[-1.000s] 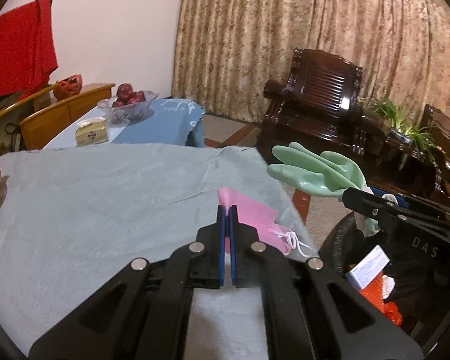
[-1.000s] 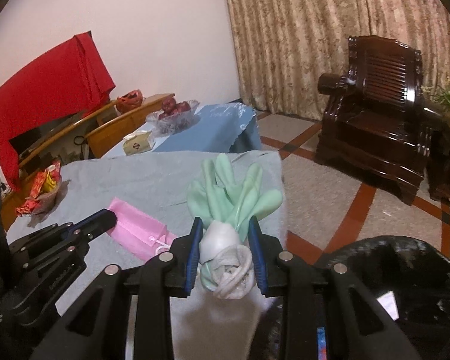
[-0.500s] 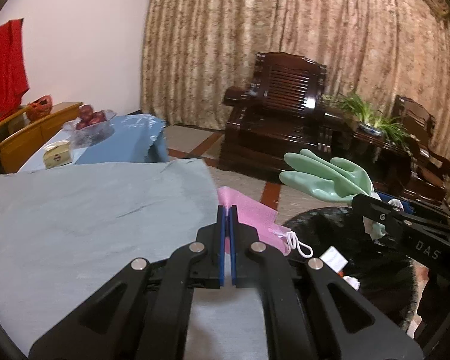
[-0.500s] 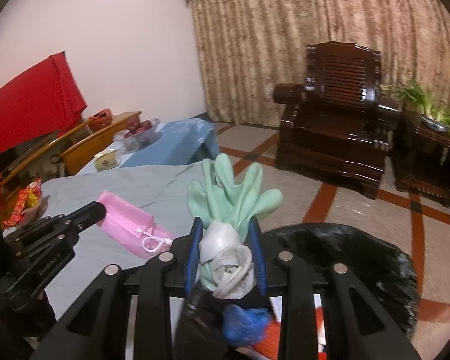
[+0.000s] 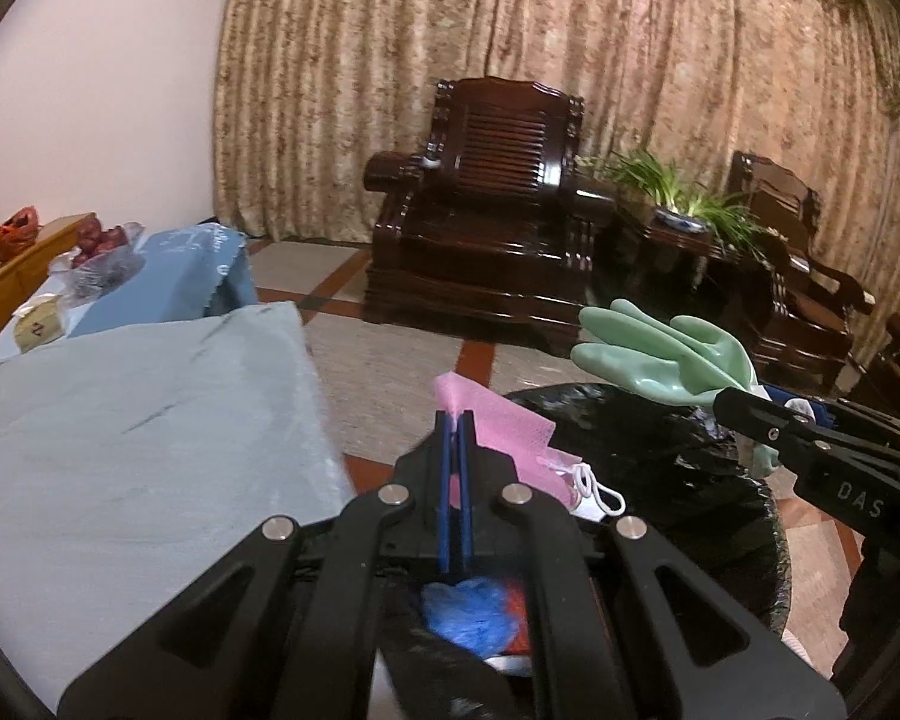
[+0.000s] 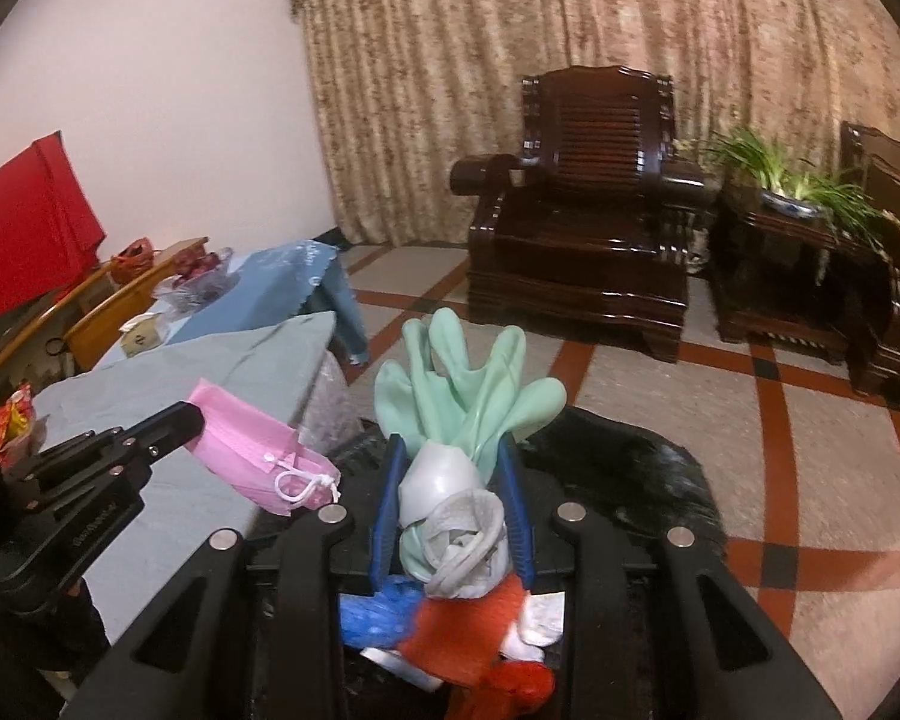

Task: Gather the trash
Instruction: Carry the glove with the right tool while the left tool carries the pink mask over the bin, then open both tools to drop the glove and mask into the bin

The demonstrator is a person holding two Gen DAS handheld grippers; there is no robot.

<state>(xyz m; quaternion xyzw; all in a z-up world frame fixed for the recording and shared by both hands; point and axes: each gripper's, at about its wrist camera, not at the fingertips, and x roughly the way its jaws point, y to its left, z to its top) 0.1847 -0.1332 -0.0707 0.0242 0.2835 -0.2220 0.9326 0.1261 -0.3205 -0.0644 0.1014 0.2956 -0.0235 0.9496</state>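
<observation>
The limp pink mask [image 5: 498,426] is pinched by the left gripper [image 5: 456,420]; the soft, floppy green glove [image 6: 468,396] is clamped at its cuff by the right gripper [image 6: 450,450].

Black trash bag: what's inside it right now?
Inside the black trash bag, a blue crumpled wrapper, orange-red netting and white paper scraps show. Anything deeper is hidden by both grippers.

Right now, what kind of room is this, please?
Probably a home living room: a carved dark wooden armchair, long patterned curtains behind it, and a potted plant on a side table.
</observation>
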